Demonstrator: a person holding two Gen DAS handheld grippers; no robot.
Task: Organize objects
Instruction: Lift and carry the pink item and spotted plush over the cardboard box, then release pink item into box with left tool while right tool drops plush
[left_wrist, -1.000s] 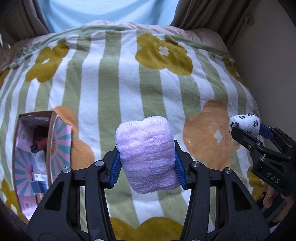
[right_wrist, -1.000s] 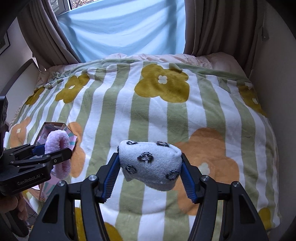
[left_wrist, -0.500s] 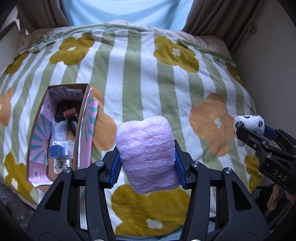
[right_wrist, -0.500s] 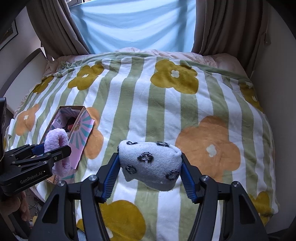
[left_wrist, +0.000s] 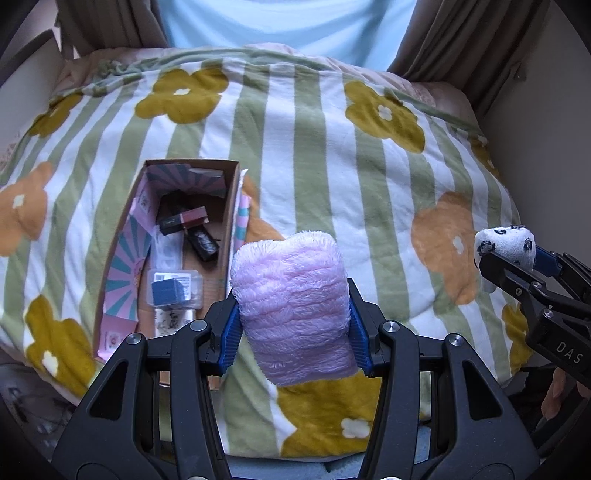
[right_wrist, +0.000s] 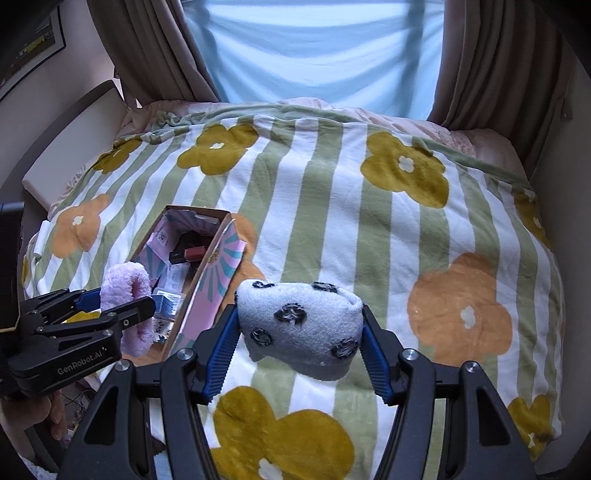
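My left gripper (left_wrist: 293, 328) is shut on a fluffy lilac rolled sock (left_wrist: 291, 299) and holds it above the near edge of the bed. It also shows in the right wrist view (right_wrist: 127, 306) at the left. My right gripper (right_wrist: 299, 343) is shut on a white rolled sock with dark paw prints (right_wrist: 299, 325), held above the blanket. This sock shows at the right in the left wrist view (left_wrist: 506, 245). An open cardboard box (left_wrist: 231, 206) with pink and teal sides lies on the blanket left of the lilac sock.
The box holds small cosmetics items, among them a dark red tube (left_wrist: 192, 218) and a blue box in a clear case (left_wrist: 171, 290). The bed has a striped flower blanket (left_wrist: 325, 155). Curtains (right_wrist: 147, 55) and a window are behind; a wall (right_wrist: 576, 184) stands right.
Both grippers have pulled back and up from the bed with their socks still held. The box has come fully into view and sits closer to the lilac sock.
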